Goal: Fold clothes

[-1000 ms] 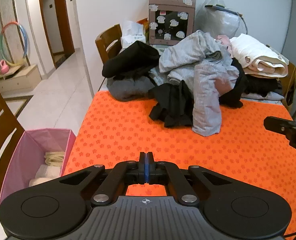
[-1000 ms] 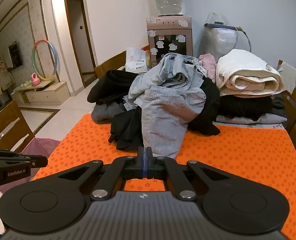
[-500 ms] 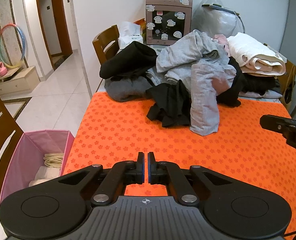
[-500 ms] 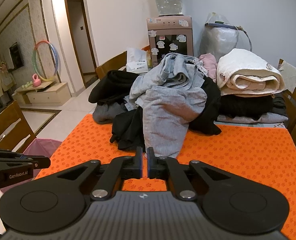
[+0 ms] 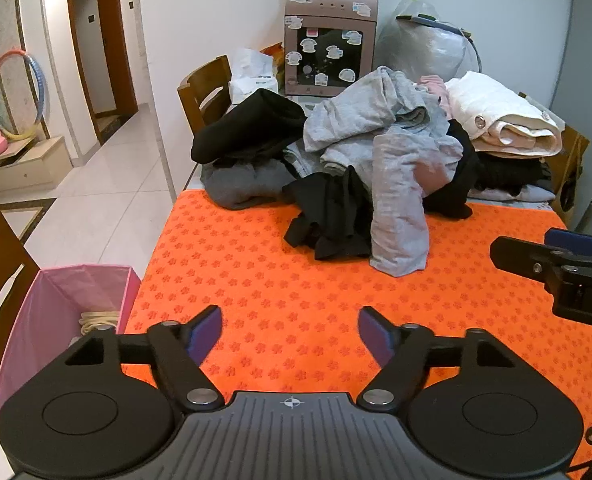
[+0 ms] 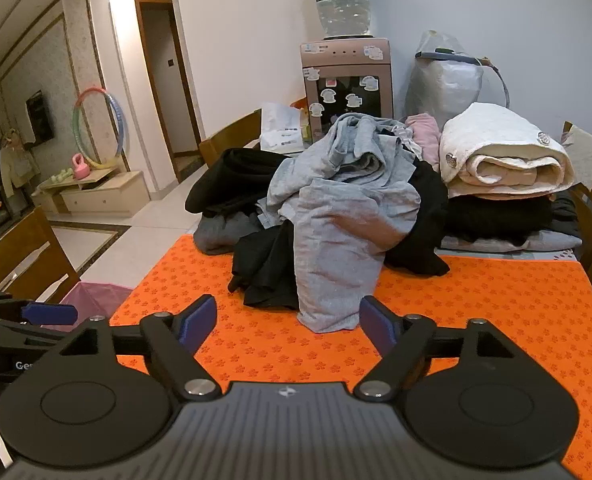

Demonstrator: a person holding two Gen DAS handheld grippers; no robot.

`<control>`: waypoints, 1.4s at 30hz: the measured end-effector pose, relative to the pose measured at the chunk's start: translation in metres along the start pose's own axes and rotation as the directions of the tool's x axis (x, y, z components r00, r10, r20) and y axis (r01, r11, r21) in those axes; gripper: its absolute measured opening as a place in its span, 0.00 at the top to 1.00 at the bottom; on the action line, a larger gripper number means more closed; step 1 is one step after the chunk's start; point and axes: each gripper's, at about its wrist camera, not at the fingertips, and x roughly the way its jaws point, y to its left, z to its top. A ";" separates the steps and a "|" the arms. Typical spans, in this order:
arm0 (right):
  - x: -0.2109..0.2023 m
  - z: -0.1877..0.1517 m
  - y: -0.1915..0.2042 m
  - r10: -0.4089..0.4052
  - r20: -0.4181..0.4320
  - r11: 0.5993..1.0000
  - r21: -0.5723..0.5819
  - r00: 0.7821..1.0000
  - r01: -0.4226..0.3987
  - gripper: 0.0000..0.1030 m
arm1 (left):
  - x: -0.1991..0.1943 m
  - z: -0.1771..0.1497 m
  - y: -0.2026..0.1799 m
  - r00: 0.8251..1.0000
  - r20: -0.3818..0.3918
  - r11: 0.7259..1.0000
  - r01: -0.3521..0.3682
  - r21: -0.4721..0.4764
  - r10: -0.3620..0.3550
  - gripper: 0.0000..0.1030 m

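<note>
A heap of grey and black clothes hides the far end of the orange flower-patterned desk. The right tongs run off the left wrist view's right edge, cutting short their white lettering. The pink fabric bin sits partly behind the left tongs.

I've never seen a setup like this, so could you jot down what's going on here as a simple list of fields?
job: folding clothes, not yet begun
left tongs: open, holding nothing, above the orange mat
right tongs: open, holding nothing, close in front of the grey garment
clothes pile: unfolded grey and black pieces heaped at the mat's far edge
grey garment: hangs down the front of the pile onto the mat
white roll: on dark clothes, right of the pile
pink bin: on the floor, left of the table, something pale inside
</note>
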 end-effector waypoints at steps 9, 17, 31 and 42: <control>0.000 0.000 -0.001 0.003 -0.003 1.000 0.009 1.000 -0.003 0.10 | 0.000 -0.001 0.000 1.000 0.003 1.000 0.000 0.008 0.000 0.13; 0.001 -0.001 -0.001 0.003 -0.005 1.000 0.011 1.000 -0.003 0.08 | -0.001 0.000 0.000 1.000 -0.003 1.000 0.008 0.001 -0.008 0.12; 0.014 0.001 -0.004 0.007 -0.044 1.000 0.021 0.999 -0.006 0.07 | 0.013 -0.003 0.007 1.000 0.002 1.000 -0.003 0.000 0.003 0.12; 0.043 0.001 -0.012 -0.008 -0.104 0.999 0.045 0.994 0.013 0.07 | 0.067 0.015 0.013 1.000 0.001 1.000 0.018 0.016 -0.018 0.22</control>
